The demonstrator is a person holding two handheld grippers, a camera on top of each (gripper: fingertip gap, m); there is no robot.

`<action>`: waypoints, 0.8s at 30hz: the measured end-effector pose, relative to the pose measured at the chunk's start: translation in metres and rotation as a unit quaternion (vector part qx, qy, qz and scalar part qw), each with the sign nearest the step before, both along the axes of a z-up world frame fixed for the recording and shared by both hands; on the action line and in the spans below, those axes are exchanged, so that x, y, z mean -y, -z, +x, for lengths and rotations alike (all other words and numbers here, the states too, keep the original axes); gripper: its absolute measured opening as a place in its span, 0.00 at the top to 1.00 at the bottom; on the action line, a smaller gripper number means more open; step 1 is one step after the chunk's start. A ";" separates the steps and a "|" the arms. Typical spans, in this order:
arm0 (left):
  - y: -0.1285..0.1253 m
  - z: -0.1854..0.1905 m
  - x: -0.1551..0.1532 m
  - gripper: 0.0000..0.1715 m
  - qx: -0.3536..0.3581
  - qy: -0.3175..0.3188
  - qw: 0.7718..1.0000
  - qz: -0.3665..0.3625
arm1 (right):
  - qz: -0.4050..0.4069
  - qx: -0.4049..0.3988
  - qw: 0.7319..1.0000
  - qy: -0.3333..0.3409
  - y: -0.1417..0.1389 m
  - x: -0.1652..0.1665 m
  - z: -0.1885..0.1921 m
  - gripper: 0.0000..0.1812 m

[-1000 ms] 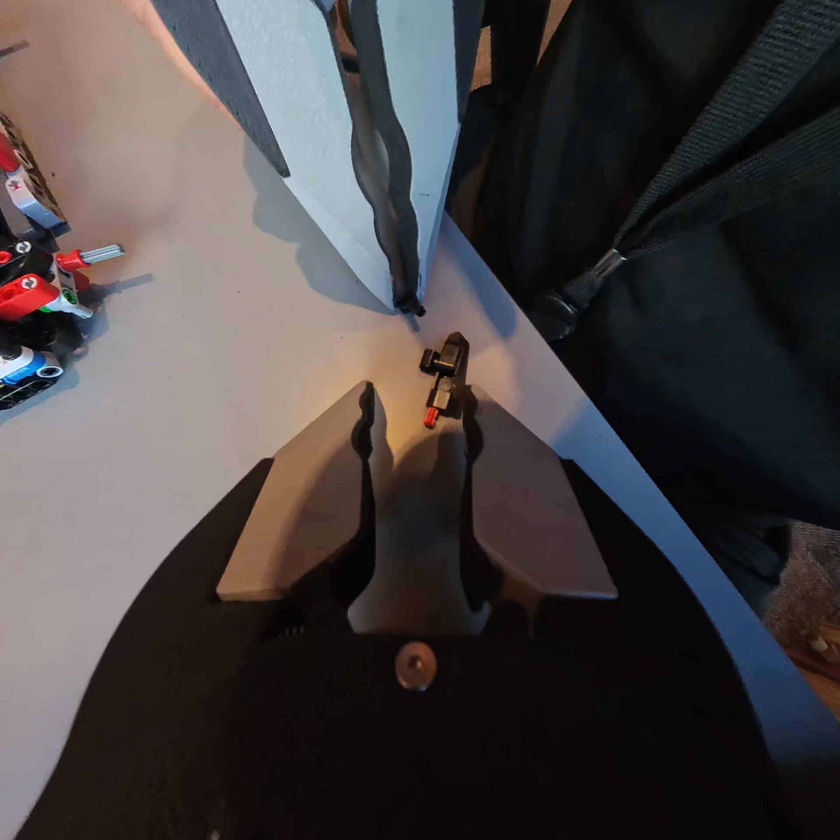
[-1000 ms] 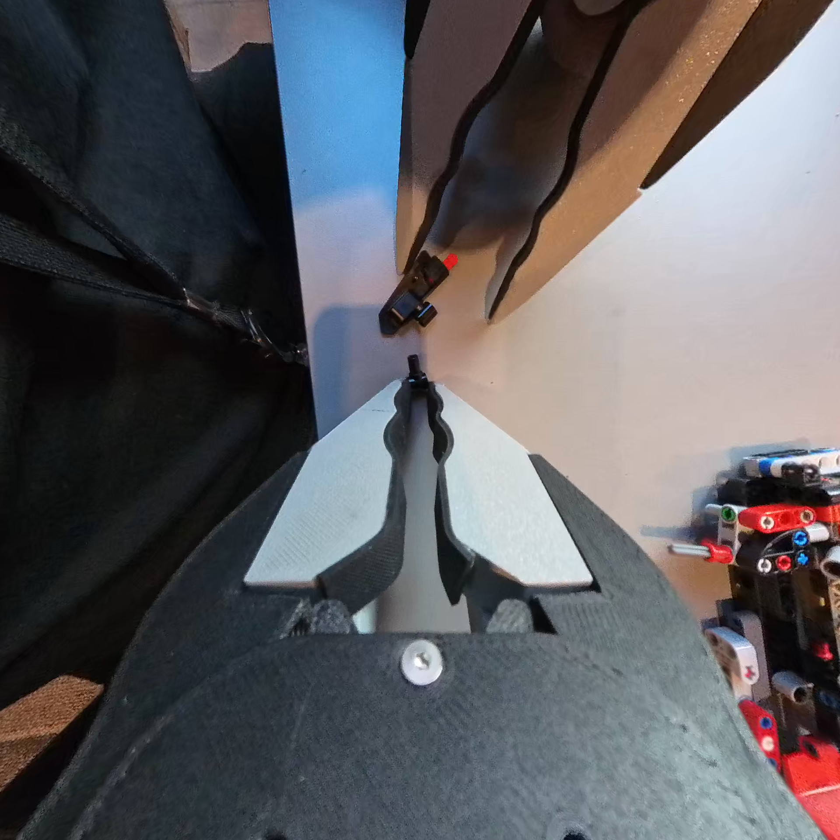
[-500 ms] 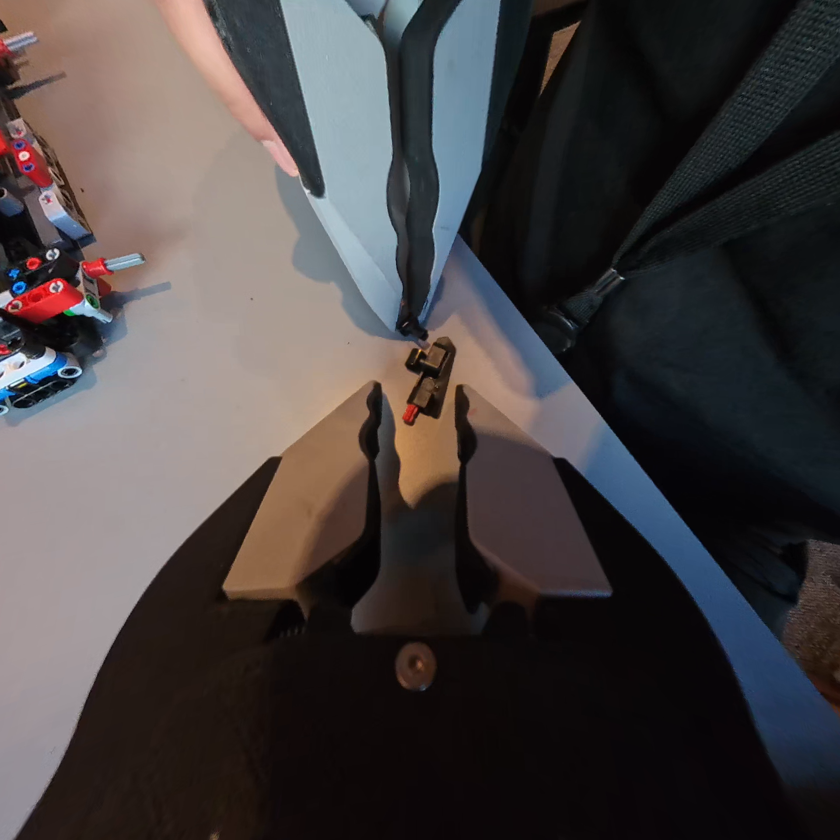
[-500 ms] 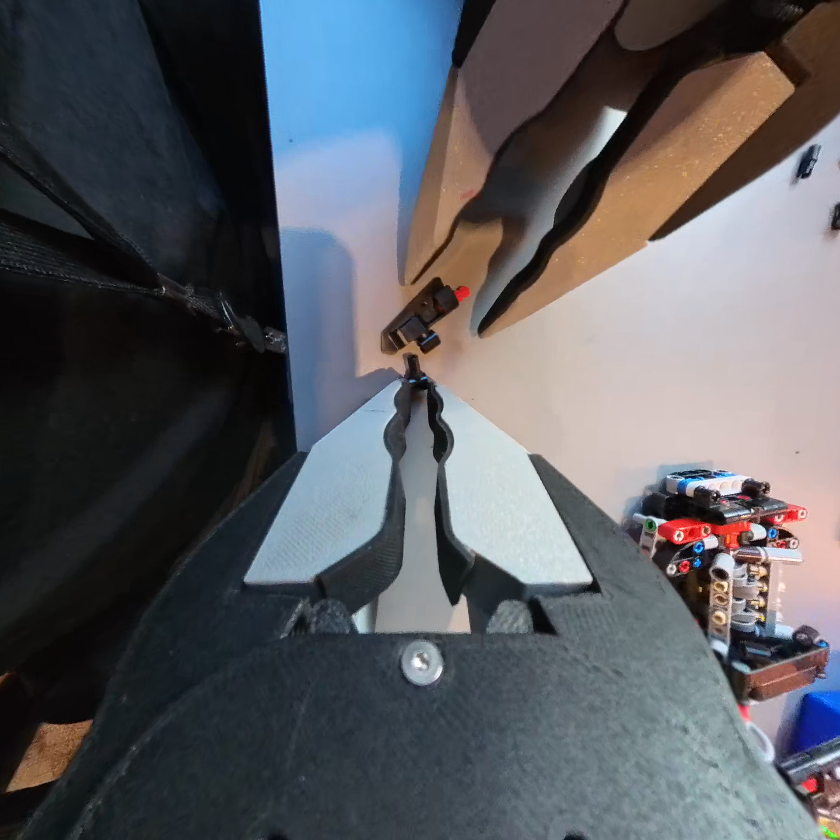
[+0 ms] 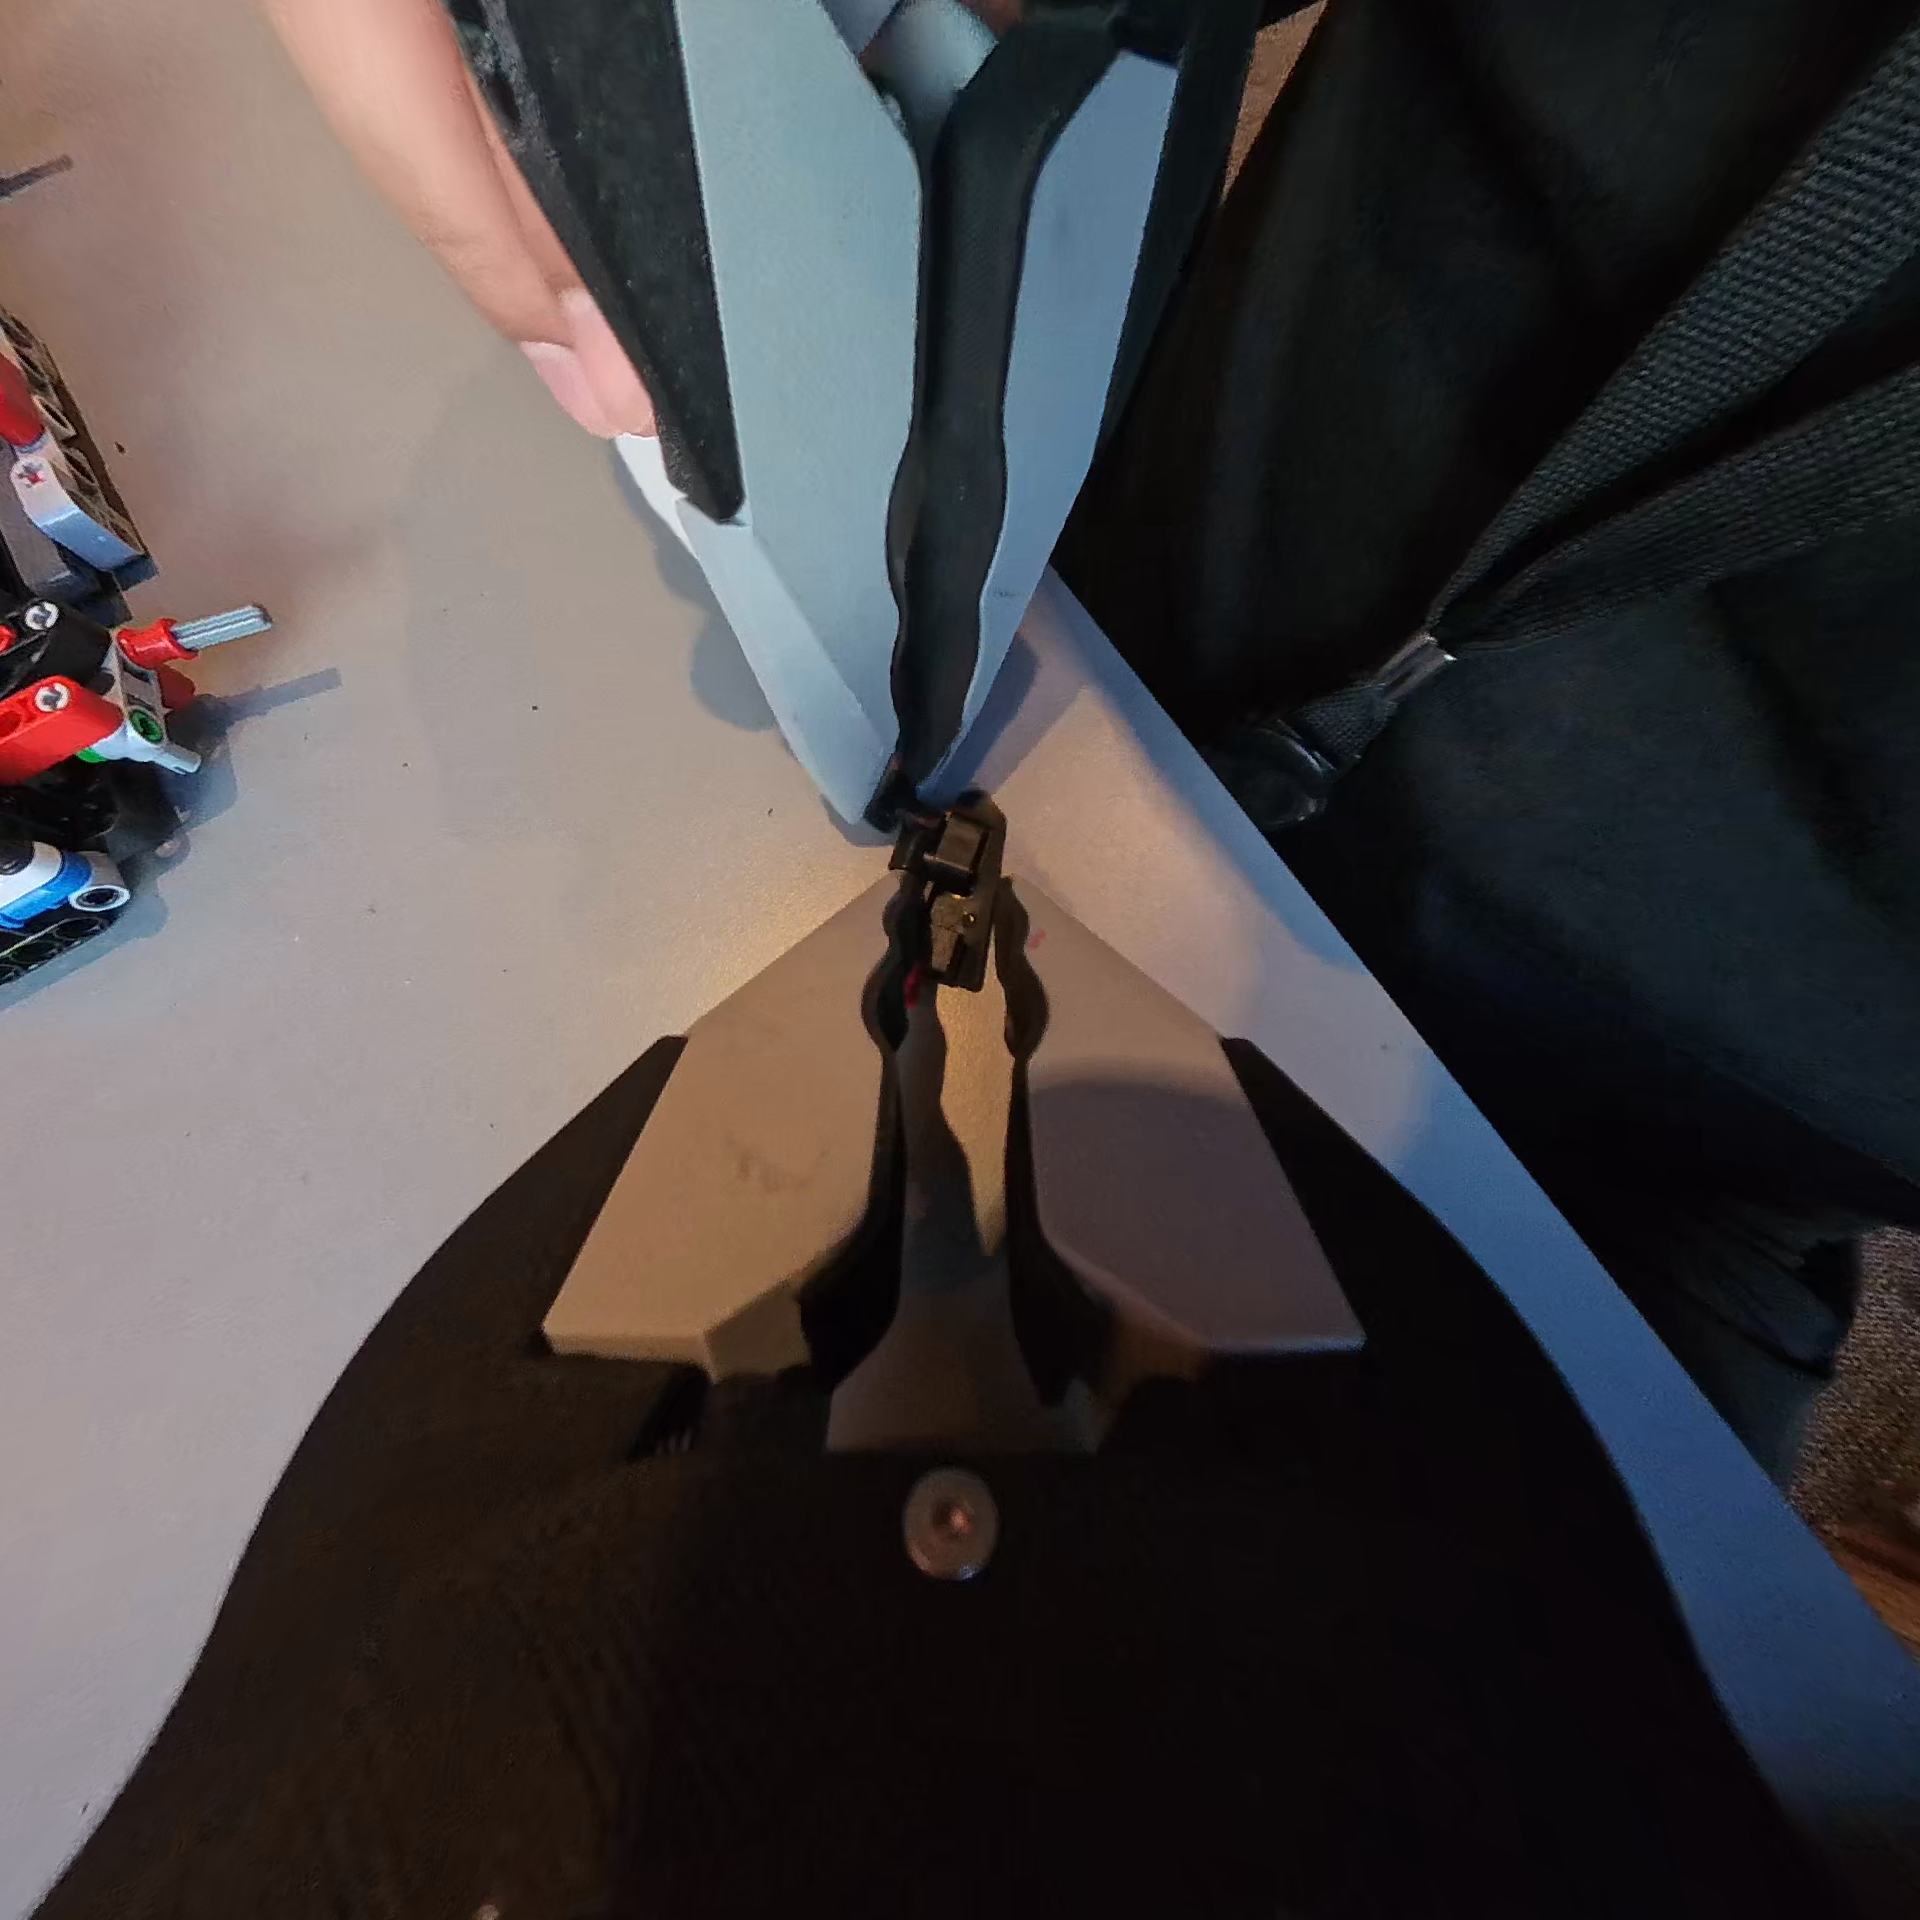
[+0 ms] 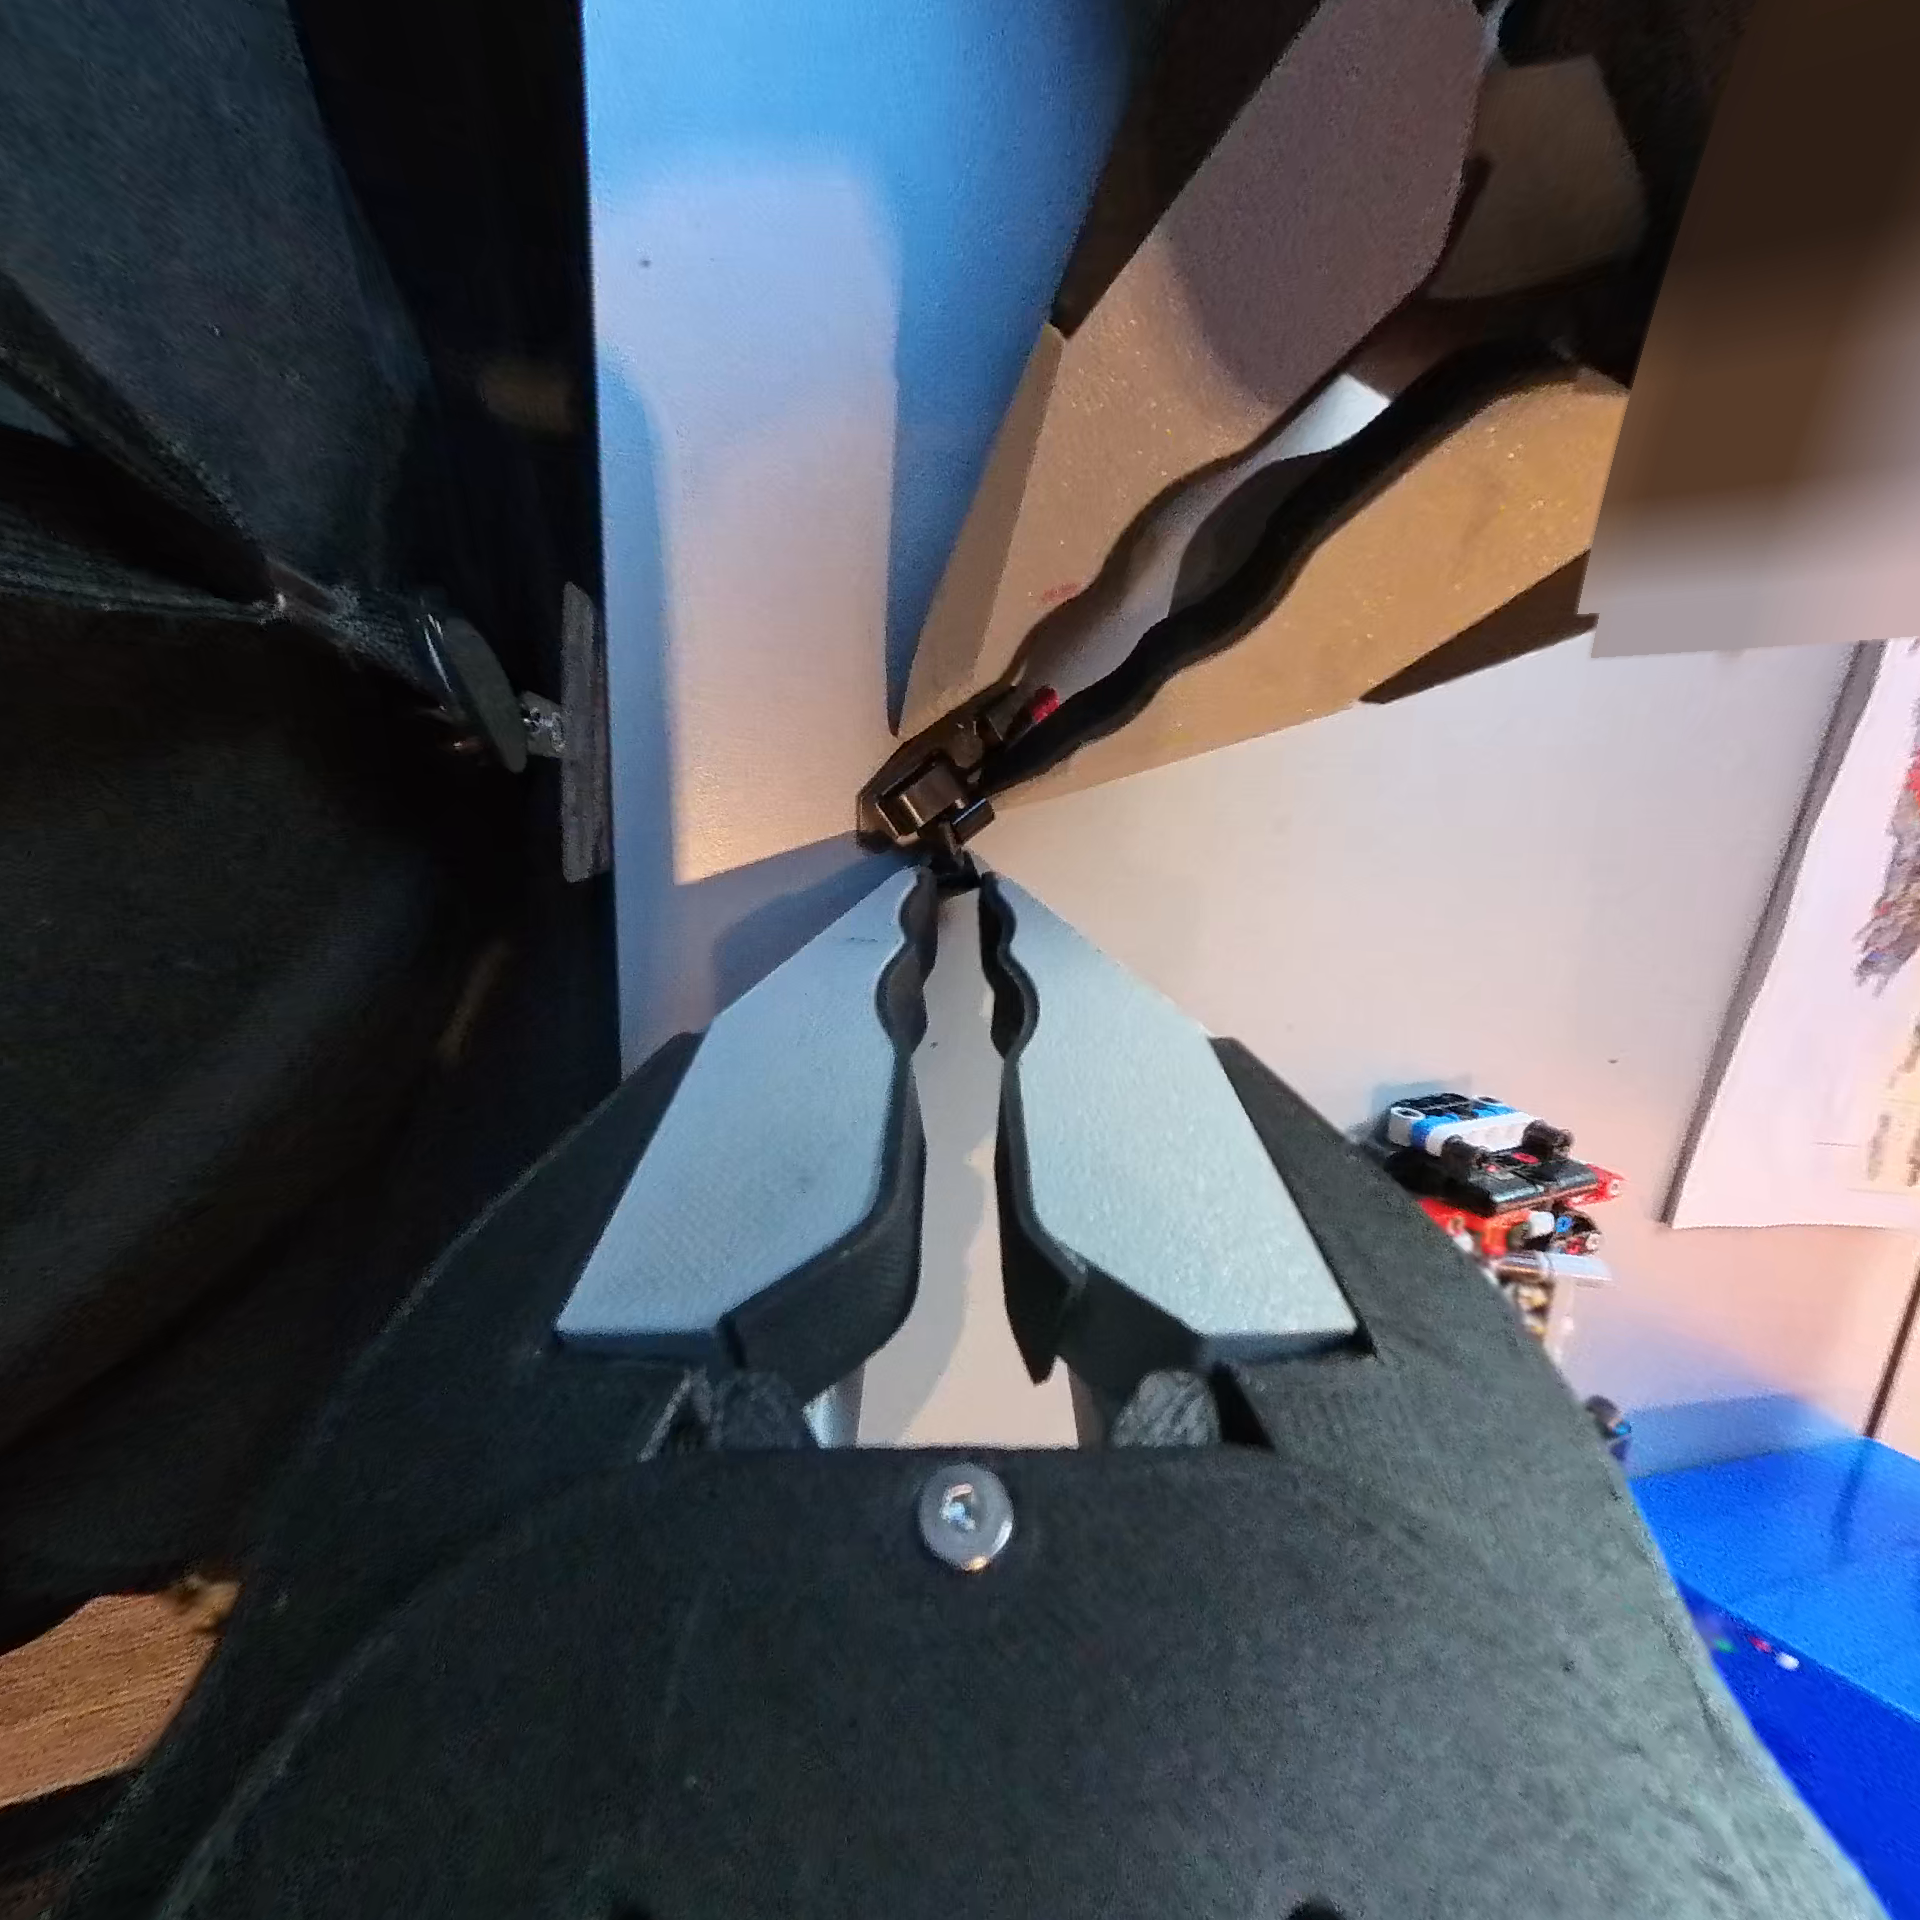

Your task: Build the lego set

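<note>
White tabletop (image 5: 364, 1039) is seen beneath both claws, near its edge; the part-built lego model (image 5: 73, 727) stands well apart; the left claw (image 5: 951, 935) is clamped on a black connector piece (image 5: 956, 894); the right claw (image 6: 951, 883), nearly closed, pinches a small black pin (image 6: 951, 871) against that piece.

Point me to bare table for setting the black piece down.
Free: the table between the left gripper and the lego build. Crowded: the near edge, where both grippers meet at the black piece, right gripper touching it.
</note>
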State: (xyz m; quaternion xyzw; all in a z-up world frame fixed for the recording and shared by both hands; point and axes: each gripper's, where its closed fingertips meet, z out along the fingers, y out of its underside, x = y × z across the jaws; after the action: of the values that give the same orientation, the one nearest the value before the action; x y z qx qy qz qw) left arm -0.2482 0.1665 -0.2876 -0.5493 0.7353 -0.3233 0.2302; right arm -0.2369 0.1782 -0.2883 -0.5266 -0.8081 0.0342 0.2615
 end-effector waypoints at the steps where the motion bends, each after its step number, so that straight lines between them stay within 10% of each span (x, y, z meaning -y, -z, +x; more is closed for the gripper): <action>1: 0.000 0.000 0.000 0.94 0.000 -0.002 1.000 0.000 | 0.010 -0.003 1.000 -0.005 0.000 -0.001 0.000 0.97; 11: 0.000 0.002 -0.003 0.94 -0.002 -0.026 1.000 -0.009 | -0.047 -0.034 0.997 0.052 -0.007 -0.005 0.011 0.89; 16: 0.000 0.003 -0.007 0.94 -0.007 -0.074 0.997 -0.034 | -0.223 -0.155 0.939 0.209 -0.010 0.005 0.007 0.79; 24: -0.001 0.004 -0.007 0.94 -0.010 -0.091 0.994 -0.059 | -0.223 -0.245 0.888 0.319 -0.003 0.002 -0.004 0.82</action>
State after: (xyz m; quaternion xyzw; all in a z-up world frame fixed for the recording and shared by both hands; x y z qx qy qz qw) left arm -0.2445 0.1734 -0.2871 -0.6297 0.6641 -0.3387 0.2183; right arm -0.2410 0.1764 -0.2854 -0.7752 -0.4780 0.2561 0.3240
